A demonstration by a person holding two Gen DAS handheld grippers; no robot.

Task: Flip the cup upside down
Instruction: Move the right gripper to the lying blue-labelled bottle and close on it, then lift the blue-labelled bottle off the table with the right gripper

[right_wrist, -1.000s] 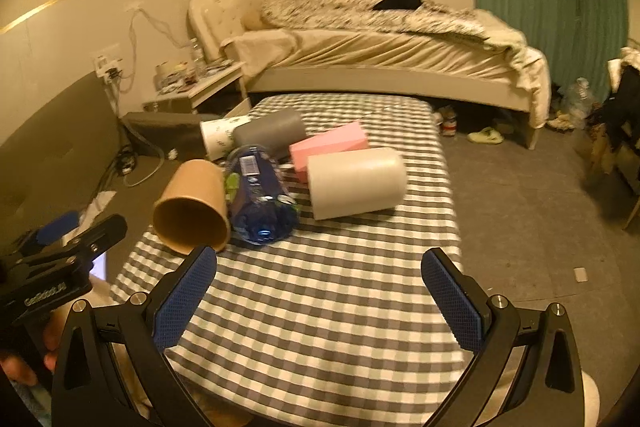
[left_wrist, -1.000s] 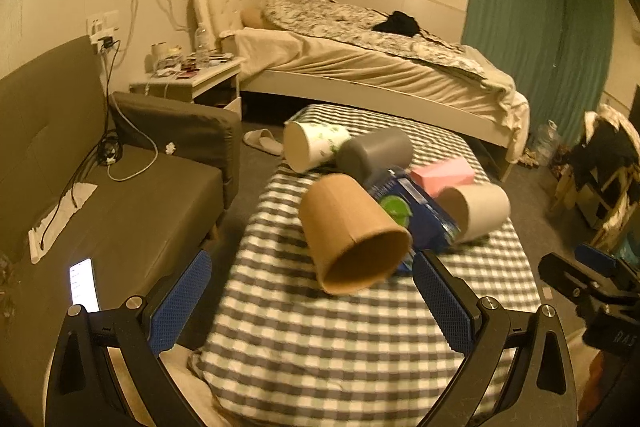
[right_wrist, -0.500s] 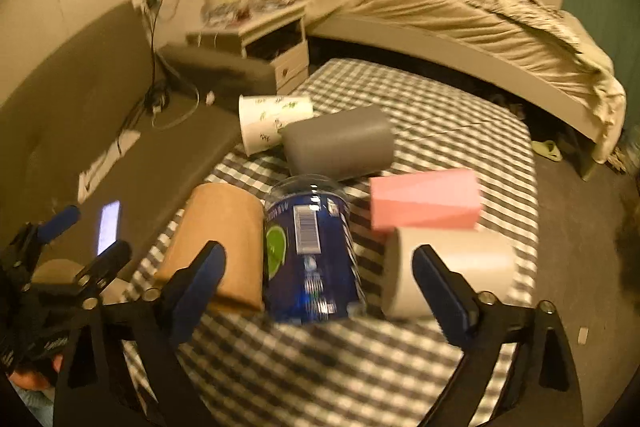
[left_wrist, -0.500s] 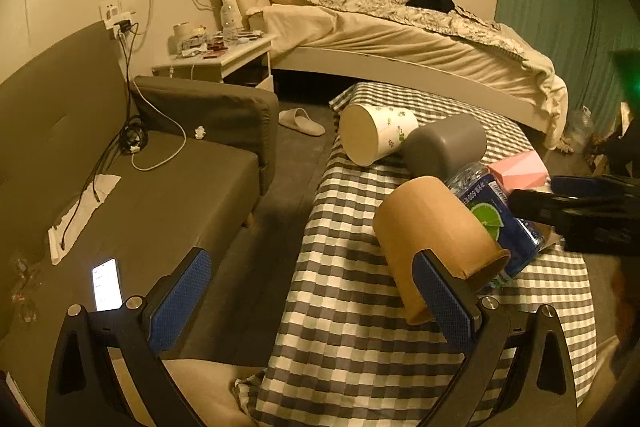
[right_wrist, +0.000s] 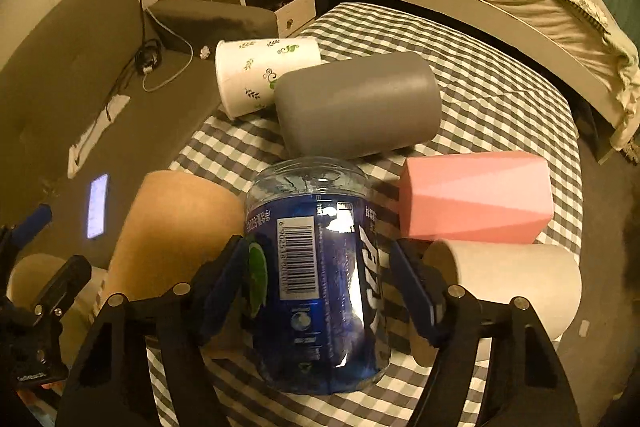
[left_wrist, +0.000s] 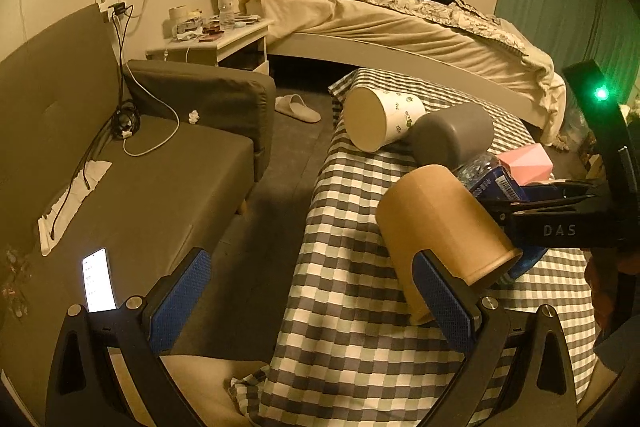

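The right gripper [right_wrist: 318, 267] is straddling the blue plastic cup [right_wrist: 320, 279], its blue pads sitting on either side of the labelled wall; whether they are actually pressing on it is hard to tell, since the cup's bulk is hiding the inner pad faces. The cup is lying on its side on the checked tablecloth [right_wrist: 500, 99], clear rounded end pointing away from the camera, its near end partly cut off behind the gripper frame. The left gripper [left_wrist: 312, 291] is standing wide open with nothing between its pads; its right pad is overlapping the brown paper cup [left_wrist: 440, 227] in the view, so contact there cannot be judged. Just beside the blue cup are lying the brown cup on its left and a cream cup [right_wrist: 508, 283] on its right, with a pink faceted cup [right_wrist: 476, 201], a grey cup [right_wrist: 356, 107] and a white leaf-printed cup [right_wrist: 260, 75] farther off. A lit phone [left_wrist: 98, 285] is resting on the sofa [left_wrist: 160, 167].
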